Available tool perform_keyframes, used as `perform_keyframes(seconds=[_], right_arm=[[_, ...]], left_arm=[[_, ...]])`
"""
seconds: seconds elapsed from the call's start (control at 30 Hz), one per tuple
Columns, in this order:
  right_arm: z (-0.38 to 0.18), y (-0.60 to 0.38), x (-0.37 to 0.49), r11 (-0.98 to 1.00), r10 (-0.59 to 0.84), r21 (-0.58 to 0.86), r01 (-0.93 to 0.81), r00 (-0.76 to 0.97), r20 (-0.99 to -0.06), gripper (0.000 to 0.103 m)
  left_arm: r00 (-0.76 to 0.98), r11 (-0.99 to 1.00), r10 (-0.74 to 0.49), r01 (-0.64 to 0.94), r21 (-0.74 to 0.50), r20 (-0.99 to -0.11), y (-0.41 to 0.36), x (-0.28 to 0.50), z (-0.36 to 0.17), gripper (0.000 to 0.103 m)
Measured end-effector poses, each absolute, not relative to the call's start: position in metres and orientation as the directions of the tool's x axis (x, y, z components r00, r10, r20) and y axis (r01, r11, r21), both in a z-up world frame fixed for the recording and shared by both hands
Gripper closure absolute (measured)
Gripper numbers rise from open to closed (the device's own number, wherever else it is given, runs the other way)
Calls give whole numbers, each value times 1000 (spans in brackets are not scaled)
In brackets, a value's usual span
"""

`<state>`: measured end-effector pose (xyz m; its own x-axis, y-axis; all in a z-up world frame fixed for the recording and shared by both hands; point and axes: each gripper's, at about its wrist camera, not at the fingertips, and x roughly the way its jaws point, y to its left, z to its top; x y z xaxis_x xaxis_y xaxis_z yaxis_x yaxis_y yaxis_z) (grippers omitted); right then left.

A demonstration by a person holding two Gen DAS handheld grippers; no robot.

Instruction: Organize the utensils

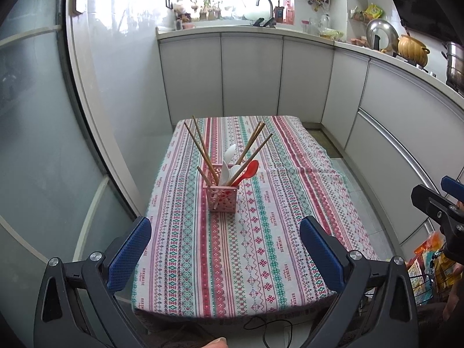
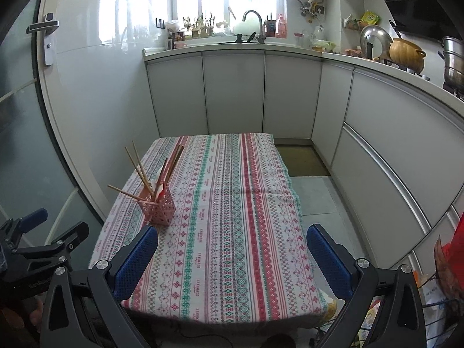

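Your pink holder (image 1: 221, 198) stands upright mid-surface | chopsticks (image 1: 203, 152) fan outward inside | white spoon (image 1: 227, 162), red spoon (image 1: 246, 172) lean inside

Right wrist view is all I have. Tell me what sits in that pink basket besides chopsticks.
Observer: From the left wrist view, the pink basket also holds a red spoon, its bowl leaning out to the right.
Operator: Report anything white in there.
Observer: A white utensil stands upright between the chopsticks; I cannot tell what kind.
Operator: Give me the left gripper's state.
Observer: The left gripper is open and empty, held back at the near edge of the tablecloth, apart from the basket.
Operator: Check the cloth hidden behind the basket.
Observer: No loose utensils show on it there.
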<state>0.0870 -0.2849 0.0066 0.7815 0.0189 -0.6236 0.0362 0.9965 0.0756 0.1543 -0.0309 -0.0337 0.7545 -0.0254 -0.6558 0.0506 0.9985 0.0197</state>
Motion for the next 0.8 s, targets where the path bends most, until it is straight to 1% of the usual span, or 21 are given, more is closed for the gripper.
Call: perform_keyframes(seconds=[0.8], right_arm=[[4, -281, 90, 997, -10, 56, 59, 769, -639, 0]], left_arm=[[762, 999, 1, 34, 41, -647, -29, 155, -35, 0]])
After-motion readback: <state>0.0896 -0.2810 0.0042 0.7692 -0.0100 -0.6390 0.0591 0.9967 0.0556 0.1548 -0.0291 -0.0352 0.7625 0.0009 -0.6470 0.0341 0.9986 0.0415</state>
